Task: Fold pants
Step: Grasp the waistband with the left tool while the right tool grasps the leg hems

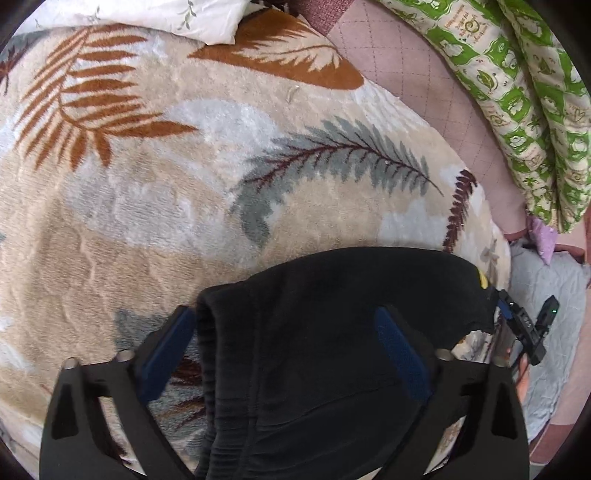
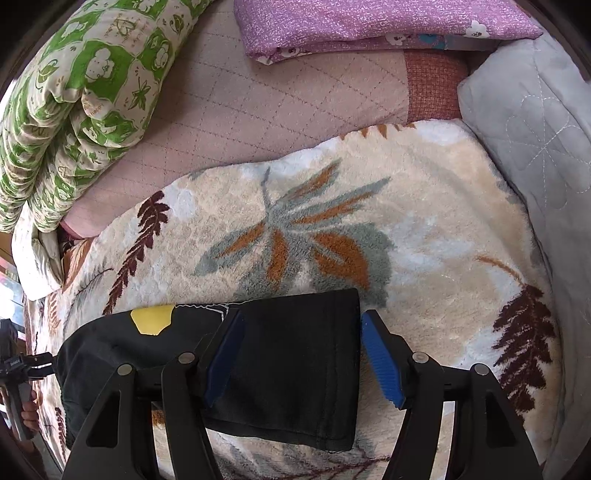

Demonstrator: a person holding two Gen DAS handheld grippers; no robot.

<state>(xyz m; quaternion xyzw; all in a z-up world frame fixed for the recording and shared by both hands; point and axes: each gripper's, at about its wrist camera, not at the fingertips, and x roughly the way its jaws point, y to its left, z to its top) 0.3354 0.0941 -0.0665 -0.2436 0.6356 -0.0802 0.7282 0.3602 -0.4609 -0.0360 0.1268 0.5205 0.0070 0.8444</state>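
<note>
Black pants [image 1: 332,295] lie folded on a plush leaf-patterned blanket [image 1: 184,184]. My left gripper [image 1: 284,312] is open and straddles the elastic waistband end. Its left pad is just outside the waistband edge, and its right finger [image 1: 402,350] rests on top of the cloth. In the right wrist view the pants [image 2: 295,350] show a yellow patch [image 2: 151,319]. My right gripper [image 2: 301,315] is open over the leg end. Its left finger [image 2: 225,354] lies on the cloth, and the right pad sits beside the cloth's edge. The cloth between both pairs of pads lies flat.
A green-printed quilt roll [image 1: 517,92] [image 2: 74,92] lies on the pink quilted sheet [image 2: 258,110] beyond the blanket [image 2: 406,221]. A purple pillow [image 2: 369,26] sits at the back, grey padded bedding [image 2: 535,129] at the right and a white pillow [image 1: 184,14] at the top.
</note>
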